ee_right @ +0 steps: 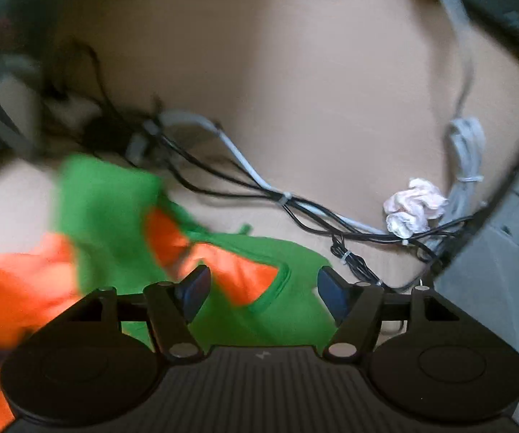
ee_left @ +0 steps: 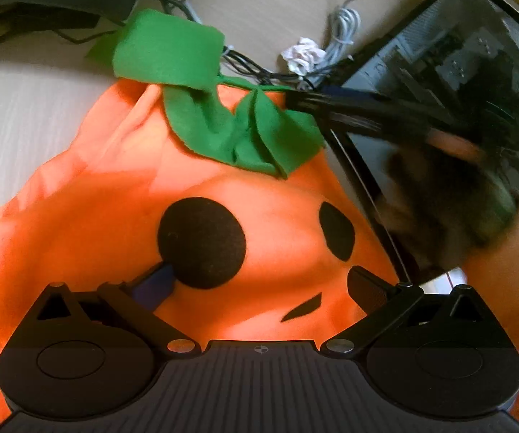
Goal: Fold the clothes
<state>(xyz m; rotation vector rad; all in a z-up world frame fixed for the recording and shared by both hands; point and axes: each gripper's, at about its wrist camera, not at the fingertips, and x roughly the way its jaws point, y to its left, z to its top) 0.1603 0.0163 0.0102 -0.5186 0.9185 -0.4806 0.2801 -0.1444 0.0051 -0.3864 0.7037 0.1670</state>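
Your pumpkin costume [ee_left: 122,216] lies spread on the pale table [ee_left: 25,108], its orange front facing up with 2 black eye patches and a small black mouth sliver showing. The green leaf collar [ee_left: 223,126] sits at the far end of the garment, one flap folded back toward the cables.

Your left gripper [ee_left: 259,281] hangs over the lower part of the costume's face. Its jaws stand wide apart, with orange cloth spanning the whole gap between them. The left fingertip [ee_left: 155,281] lies just beside the larger black eye patch; the right one sits near the mouth sliver. Neither pad visibly pinches a fold, so it grips nothing.

Your right gripper [ee_right: 263,288] is over the collar end, and that view is blurred. Its jaws are partly apart, with green collar and a wedge of orange fabric lying in the gap, but the pads do not press on the cloth. In the left wrist view the same gripper appears as a dark smeared shape at the right, beside a computer case [ee_left: 458,72].

Beyond the collar a bundle of black and white cables [ee_right: 259,187] runs across the table, and a crumpled tissue [ee_right: 413,209] lies near them.
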